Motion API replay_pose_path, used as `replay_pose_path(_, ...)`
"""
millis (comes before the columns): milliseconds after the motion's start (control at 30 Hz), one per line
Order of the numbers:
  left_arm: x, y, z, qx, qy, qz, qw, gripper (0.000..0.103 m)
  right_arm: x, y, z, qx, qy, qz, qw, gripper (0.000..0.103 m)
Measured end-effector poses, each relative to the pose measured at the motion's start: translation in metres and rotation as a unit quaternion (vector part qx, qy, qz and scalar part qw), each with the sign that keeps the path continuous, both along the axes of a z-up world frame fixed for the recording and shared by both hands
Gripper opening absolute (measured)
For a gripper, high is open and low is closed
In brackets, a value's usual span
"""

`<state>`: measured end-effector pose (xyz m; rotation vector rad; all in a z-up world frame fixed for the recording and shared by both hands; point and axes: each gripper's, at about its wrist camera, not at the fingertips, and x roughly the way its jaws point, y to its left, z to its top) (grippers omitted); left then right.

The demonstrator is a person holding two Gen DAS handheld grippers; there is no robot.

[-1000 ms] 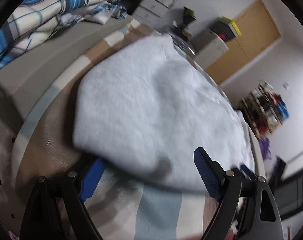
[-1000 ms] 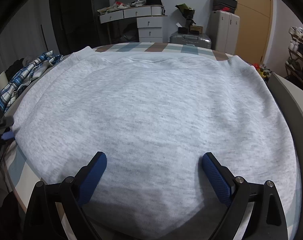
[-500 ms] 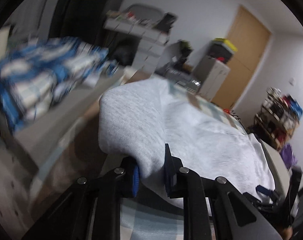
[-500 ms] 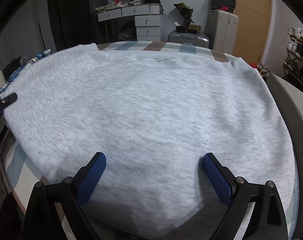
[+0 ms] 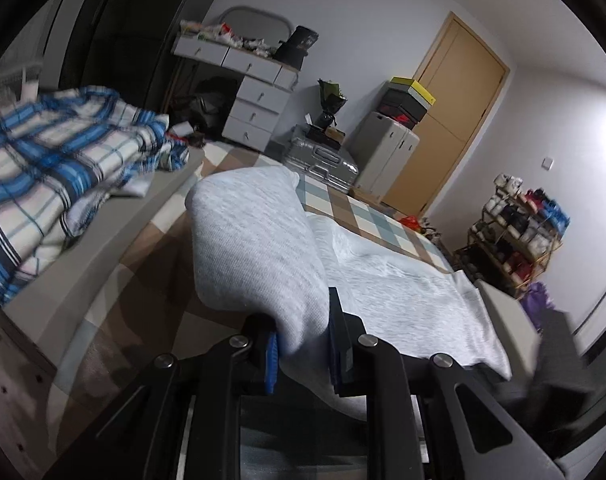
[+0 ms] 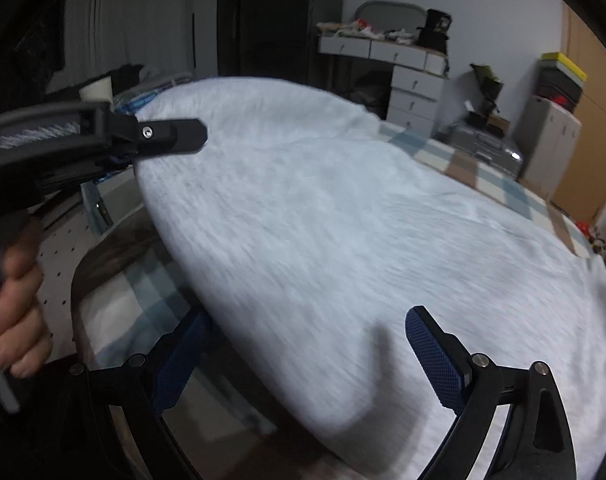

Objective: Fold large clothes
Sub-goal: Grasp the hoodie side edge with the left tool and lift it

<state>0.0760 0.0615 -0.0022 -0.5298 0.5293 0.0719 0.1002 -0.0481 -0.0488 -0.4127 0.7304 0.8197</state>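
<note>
Since the frame a second before, the left gripper (image 5: 303,344) had gone from spread over the sweatshirt (image 5: 259,248) to clamped on its edge, and it had lifted that edge off the bed (image 5: 367,216). The right gripper (image 6: 307,356) had swung leftward, so its view now took in the left gripper (image 6: 167,136) and the hand (image 6: 15,312) that held it.

In the left wrist view, the blue pads (image 5: 271,356) pinched a thick fold of the grey sweatshirt between them, and the cloth rose from the jaws in a rounded hump above the bed's left edge. The rest of the garment lay flat across the checked bedcover toward the right edge. A blue plaid blanket (image 5: 63,160) lay heaped on the grey ledge beside the bed's left edge.

In the right wrist view, the right gripper's jaws stood wide apart and held nothing, poised over the near edge of the sweatshirt (image 6: 343,220), which was blurred. The raised left side of the garment hung from the left gripper, with bare bedcover (image 6: 131,308) showing beneath it at the near left corner.

Beyond the far edge of the bed stood white drawers (image 5: 259,100), a silver suitcase (image 5: 323,160) and a wooden door (image 5: 443,120).
</note>
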Motion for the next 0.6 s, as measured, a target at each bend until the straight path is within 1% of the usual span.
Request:
replay_pose_path(67,0.000,0.007,-0.002,-0.021,0.002,-0.006,0.9998,0.014,0.002,0.016,-0.008,-0.018,-0.005,0.003,1.000,0.090)
replay_pose_path(100,-0.002,0.006,-0.002,-0.025,0.003,-0.009,0.9996,0.014,0.005,0.024,-0.011,-0.031,-0.018,-0.003,0.999,0.087)
replay_pose_path(133,-0.003,0.006,-0.002,-0.029,0.007,-0.012,0.9995,0.014,0.006,0.026,-0.012,-0.038,-0.027,-0.009,0.999,0.067)
replay_pose_path(167,-0.003,0.007,-0.004,-0.032,0.017,-0.017,0.9992,0.015,0.009,0.026,-0.011,-0.032,-0.023,-0.007,0.999,0.051)
replay_pose_path(200,-0.004,0.007,-0.005,-0.038,0.028,-0.022,0.9986,0.017,0.012,0.022,-0.008,-0.018,-0.016,-0.010,1.000,0.043)
replay_pose_path(233,-0.006,0.008,-0.006,-0.046,0.033,-0.026,0.9981,0.025,0.015,0.019,-0.004,-0.007,-0.014,-0.014,1.000,0.031)
replay_pose_path(267,-0.012,0.011,-0.008,-0.072,0.042,-0.035,0.9959,0.033,0.018,0.014,-0.001,0.004,-0.010,-0.020,1.000,0.028)
replay_pose_path(300,-0.017,0.013,-0.010,-0.092,0.041,-0.047,0.9938,0.050,0.020,0.011,0.001,0.012,-0.006,-0.025,1.000,0.027)
replay_pose_path(333,-0.023,0.015,-0.012,-0.136,0.026,-0.085,0.9867,0.063,0.023,0.009,0.003,0.021,-0.002,-0.030,0.999,0.026)
replay_pose_path(367,-0.027,0.015,-0.015,-0.161,0.017,-0.106,0.9812,0.066,0.023,0.010,0.004,0.023,0.001,-0.032,0.999,0.026)
replay_pose_path(400,-0.029,0.015,-0.016,-0.171,0.015,-0.113,0.9787,0.066,0.022,0.010,0.004,0.024,-0.001,-0.034,0.999,0.026)
replay_pose_path(467,-0.027,0.014,-0.024,-0.205,0.018,-0.132,0.9696,0.066,0.020,0.012,0.003,0.019,-0.012,-0.038,0.999,0.026)
replay_pose_path(533,-0.019,0.013,-0.032,-0.240,0.035,-0.139,0.9603,0.066,0.017,0.014,0.003,0.020,-0.017,-0.041,0.999,0.026)
replay_pose_path(567,-0.014,0.011,-0.038,-0.259,0.043,-0.145,0.9541,0.066,0.016,0.012,0.003,0.022,-0.017,-0.041,0.999,0.026)
replay_pose_path(600,-0.010,0.010,-0.039,-0.266,0.051,-0.150,0.9510,0.066,0.015,0.011,0.003,0.025,-0.014,-0.040,0.999,0.026)
